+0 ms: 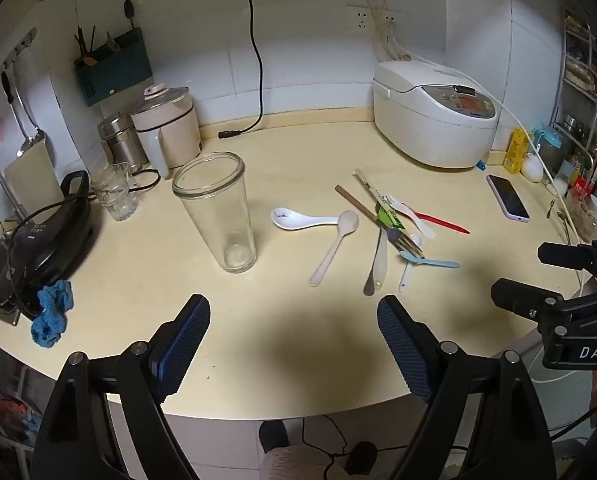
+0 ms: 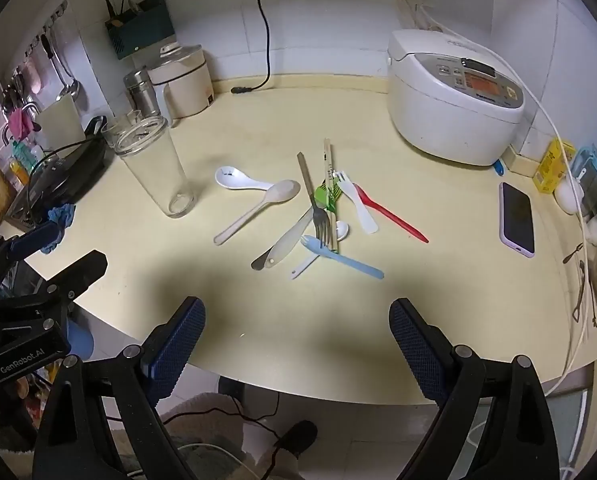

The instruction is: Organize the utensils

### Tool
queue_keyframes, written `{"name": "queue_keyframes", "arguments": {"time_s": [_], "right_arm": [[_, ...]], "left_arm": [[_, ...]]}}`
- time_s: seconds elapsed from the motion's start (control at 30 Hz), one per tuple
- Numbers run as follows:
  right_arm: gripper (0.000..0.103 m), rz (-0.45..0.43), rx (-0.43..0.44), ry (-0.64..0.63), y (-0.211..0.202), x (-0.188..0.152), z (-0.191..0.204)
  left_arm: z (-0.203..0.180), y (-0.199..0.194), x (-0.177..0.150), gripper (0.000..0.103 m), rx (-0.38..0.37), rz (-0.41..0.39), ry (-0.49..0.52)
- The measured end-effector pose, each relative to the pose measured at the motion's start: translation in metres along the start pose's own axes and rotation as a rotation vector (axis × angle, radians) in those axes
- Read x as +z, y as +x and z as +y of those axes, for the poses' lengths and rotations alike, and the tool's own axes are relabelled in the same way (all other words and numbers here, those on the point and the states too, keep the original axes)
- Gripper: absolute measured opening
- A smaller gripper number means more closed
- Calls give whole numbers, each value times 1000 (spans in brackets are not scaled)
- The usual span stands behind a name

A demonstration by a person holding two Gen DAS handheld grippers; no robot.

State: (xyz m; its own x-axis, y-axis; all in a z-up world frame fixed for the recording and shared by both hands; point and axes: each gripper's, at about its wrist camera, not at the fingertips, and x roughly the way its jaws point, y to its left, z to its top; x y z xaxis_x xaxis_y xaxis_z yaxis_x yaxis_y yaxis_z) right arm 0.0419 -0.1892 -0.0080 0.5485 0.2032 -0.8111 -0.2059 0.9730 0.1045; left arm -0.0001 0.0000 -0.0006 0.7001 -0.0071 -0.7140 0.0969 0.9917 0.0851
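Observation:
A tall clear glass [image 1: 214, 208] [image 2: 154, 168] stands upright and empty on the cream counter. To its right lies a loose pile of utensils: a white ceramic spoon [image 1: 298, 219] [image 2: 240, 179], a beige plastic spoon [image 1: 332, 246] [image 2: 256, 210], chopsticks [image 2: 330, 192], a metal fork [image 2: 318, 216], a blue fork [image 2: 338, 257], a white fork [image 2: 356, 204] and a red spoon [image 2: 390, 214]. My left gripper [image 1: 294, 316] hangs open over the counter's near edge, holding nothing. My right gripper [image 2: 298, 320] is open and empty too, short of the pile.
A white rice cooker [image 2: 454, 96] stands at the back right, a phone [image 2: 517, 218] lies right of the pile. A kettle [image 1: 168, 128], steel canister, small glass [image 1: 114, 196] and black appliance [image 1: 46, 232] crowd the left. A blue cloth [image 1: 52, 312] lies near the left edge.

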Motion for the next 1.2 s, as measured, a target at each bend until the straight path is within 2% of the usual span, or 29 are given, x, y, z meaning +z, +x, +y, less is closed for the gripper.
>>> {"name": "queue_keyframes", "arguments": {"time_s": [0.23,0.33,0.53,0.67,0.73,0.8,0.9,1.2], "right_arm": [[93,-82,-37,49,-18,-5,-11],[93,-129,-22,104,-25,-5,-23],[93,-167,-36,151,-31,-4,-31],[93,-227,-71,104,-35,-1,-29],[93,-279,-92,24,-36,-1,-23],[93,-292,-104,-28,-36,1,-17],[93,-288,-72,-49,-37,9,-14],[93,-320,-34,-130,-46,9,5]], "left_arm": [[-6,6,0,88,-17,13,30],[-6,8,2,88,-24,7,35],[-12,0,2,88,-27,-25,35],[-14,4,5,88,-22,-37,43],[-14,4,3,88,-35,-49,36],[-16,5,3,88,-36,-61,40],[-18,9,6,88,-41,-40,47],[-6,9,15,88,-32,-55,21]]}}
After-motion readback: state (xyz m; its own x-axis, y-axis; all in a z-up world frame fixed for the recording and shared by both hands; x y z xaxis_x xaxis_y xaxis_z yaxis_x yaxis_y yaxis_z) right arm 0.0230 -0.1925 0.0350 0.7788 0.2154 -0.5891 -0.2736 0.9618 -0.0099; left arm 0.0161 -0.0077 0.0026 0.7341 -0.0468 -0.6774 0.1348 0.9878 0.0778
